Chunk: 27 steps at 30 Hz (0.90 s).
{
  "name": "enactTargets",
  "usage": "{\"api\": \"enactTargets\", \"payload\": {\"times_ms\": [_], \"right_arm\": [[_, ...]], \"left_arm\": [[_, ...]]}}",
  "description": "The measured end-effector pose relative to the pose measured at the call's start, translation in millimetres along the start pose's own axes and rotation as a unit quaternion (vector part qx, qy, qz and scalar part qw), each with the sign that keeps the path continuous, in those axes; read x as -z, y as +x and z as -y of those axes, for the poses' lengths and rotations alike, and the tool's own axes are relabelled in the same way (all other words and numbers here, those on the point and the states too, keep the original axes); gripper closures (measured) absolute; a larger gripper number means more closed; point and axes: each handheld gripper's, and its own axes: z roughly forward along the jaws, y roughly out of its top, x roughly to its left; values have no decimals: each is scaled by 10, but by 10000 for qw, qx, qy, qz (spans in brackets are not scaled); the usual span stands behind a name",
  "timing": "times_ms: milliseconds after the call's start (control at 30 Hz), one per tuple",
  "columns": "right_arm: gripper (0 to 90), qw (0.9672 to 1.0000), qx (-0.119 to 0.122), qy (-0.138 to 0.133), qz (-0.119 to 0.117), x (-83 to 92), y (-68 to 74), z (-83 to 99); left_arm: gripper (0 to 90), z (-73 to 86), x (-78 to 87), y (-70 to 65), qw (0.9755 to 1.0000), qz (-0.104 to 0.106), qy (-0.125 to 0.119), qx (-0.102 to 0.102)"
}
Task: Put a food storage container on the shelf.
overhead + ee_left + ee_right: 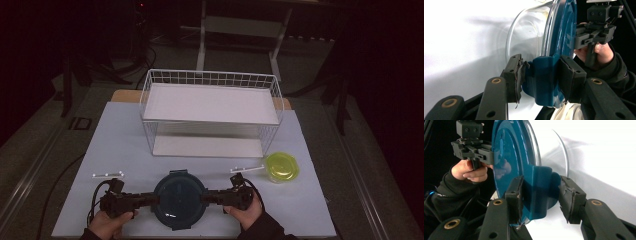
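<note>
Though its lid (179, 196) is teal, the bowl (529, 37) (glass) is clear

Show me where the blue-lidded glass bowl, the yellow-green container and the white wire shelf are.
blue-lidded glass bowl (179, 197), high view, middle of its lid.
yellow-green container (282, 166), high view, centre of its lid.
white wire shelf (210, 101), high view, bare top tray.
</note>
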Motion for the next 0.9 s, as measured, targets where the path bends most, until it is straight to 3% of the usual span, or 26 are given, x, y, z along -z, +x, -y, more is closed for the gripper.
{"api": "enactTargets", "payload": {"times_ms": [200, 433, 700, 900], "right_arm": [[567, 10000, -3, -27, 12, 40, 1, -25], [567, 9998, 37, -173, -8, 166, 35, -126], [567, 9997, 110, -226, 21, 304, 91, -294], [567, 9993, 120, -350, 25, 408, 148, -403]], "left_arm": [[557, -27, -25, -19, 10000, 44, -30, 48], [558, -187, -34, -146, 9999, 29, -104, -113], [561, -308, -46, -240, 9995, 121, -264, -92], [561, -482, -26, -346, 9990, 117, -344, -253]]}}
